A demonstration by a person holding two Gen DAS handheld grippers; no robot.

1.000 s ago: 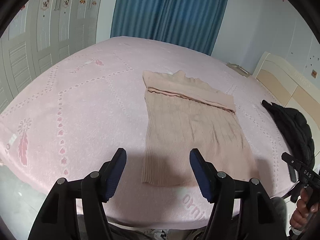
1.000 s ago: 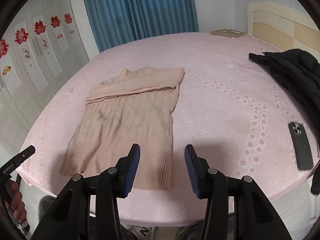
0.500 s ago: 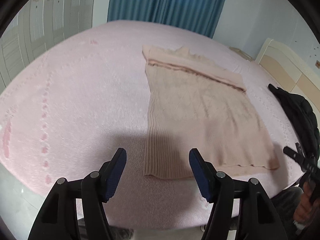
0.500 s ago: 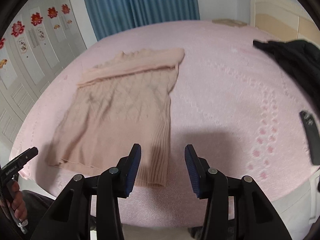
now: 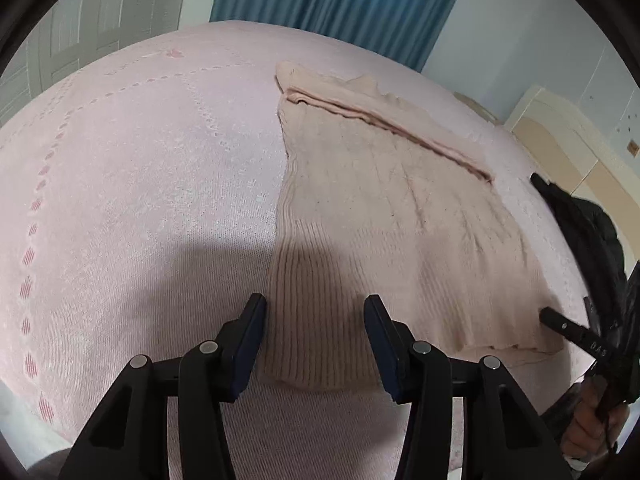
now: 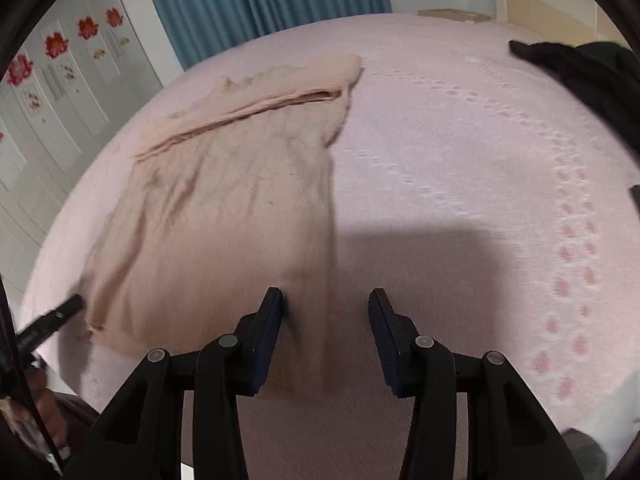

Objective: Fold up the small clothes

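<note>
While both tools hang low over the near edge of the bed (image 5: 132,184), a beige knit sweater (image 5: 384,216) lies flat on the pink patterned cover, hem toward the cameras, its top part folded down across the body as a band. Ribbed hem at near end; cable pattern across the middle.

Left tool (image 5: 315,312): jaws spread wide, nothing held. They straddle the sweater's near-left hem corner; the left side edge of the garment runs up just inside the left finger. Contact with the cloth: cannot tell.

Right tool (image 6: 326,304): jaws also wide apart, empty. The sweater's (image 6: 224,208) right side edge runs between the fingers, close to the left one. This view is motion-blurred near the hem.

Each tool's tip shows in the other's view, near the opposite hem corner.

Black jacket (image 5: 580,224) bunched on the bed, well off to the sweater's right, near the cream headboard (image 5: 560,128). Blue curtain (image 5: 340,4) behind the bed. White wardrobe doors with red flower decals (image 6: 52,46) on the left.
</note>
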